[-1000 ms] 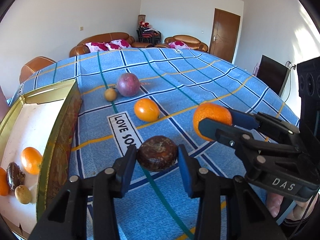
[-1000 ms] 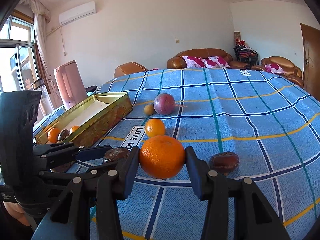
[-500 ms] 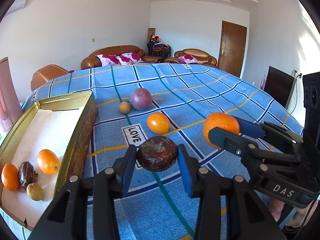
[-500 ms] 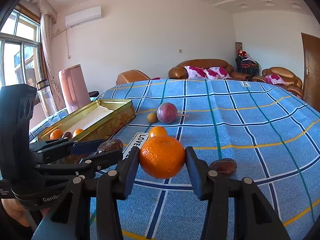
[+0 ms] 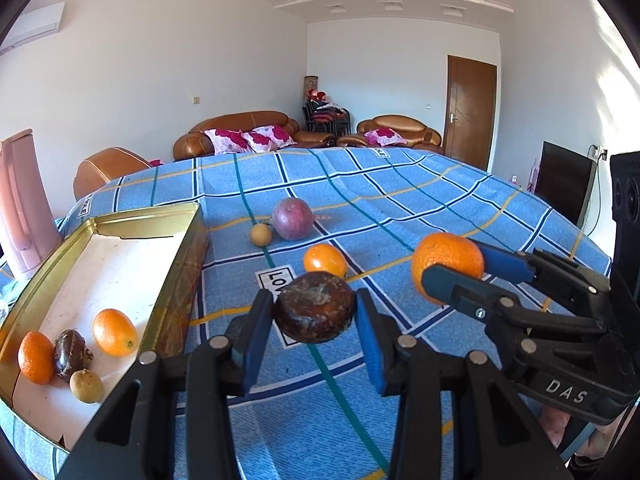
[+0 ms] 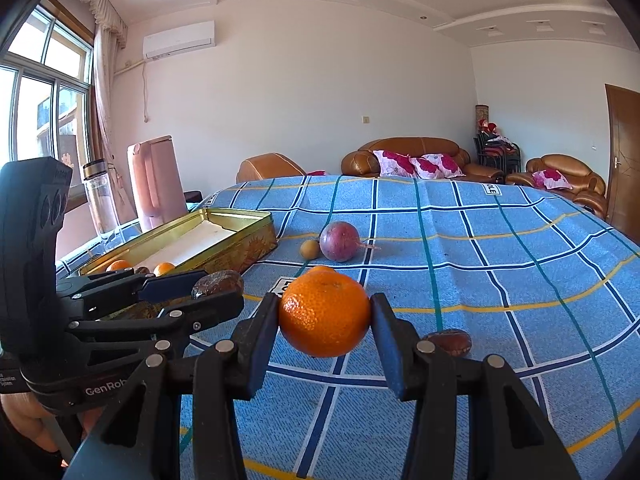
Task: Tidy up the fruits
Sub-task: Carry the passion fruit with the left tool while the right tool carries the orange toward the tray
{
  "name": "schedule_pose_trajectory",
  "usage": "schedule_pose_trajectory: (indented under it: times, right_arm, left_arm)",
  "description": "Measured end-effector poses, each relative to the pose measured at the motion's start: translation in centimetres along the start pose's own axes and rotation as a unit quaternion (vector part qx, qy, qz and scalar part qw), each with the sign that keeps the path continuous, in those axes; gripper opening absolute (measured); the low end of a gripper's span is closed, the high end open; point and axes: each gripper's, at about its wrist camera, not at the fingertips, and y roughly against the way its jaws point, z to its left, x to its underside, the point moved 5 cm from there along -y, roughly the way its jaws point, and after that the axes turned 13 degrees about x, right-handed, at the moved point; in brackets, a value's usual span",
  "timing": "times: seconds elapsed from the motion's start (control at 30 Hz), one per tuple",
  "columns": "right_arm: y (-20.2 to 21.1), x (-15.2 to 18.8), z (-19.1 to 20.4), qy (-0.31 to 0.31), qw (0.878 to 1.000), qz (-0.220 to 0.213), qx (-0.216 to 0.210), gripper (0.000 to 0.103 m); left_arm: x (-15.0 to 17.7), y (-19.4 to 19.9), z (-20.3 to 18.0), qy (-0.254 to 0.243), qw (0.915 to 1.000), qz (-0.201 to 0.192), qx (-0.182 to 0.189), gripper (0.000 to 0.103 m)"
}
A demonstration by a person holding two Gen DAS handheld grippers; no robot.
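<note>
Clamping brown fruit (image 5: 315,307) in left hand-held gripper (image 5: 315,320), orange (image 6: 324,312) in right hand-held gripper (image 6: 325,320), tin (image 5: 182,280) alongside.

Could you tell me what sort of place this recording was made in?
Most likely a home living room: brown leather sofas with floral cushions, a wall air conditioner, and a table under a blue checked cloth.

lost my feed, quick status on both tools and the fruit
Left tool shut on dark brown fruit. Right tool shut on orange. Both held above blue checked cloth. Gold tin holds four fruits; path looks clear.
</note>
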Motion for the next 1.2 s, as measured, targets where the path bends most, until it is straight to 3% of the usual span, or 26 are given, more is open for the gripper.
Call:
schedule_pose_trajectory:
  times: [1.2]
  right_arm:
    - [2.5,0.1,0.5,0.021,0.998,-0.067,-0.001,0.048]
  left_arm:
    - [-0.2,2.7,-0.8,-0.021,0.9973,-0.069,-0.018,0.043]
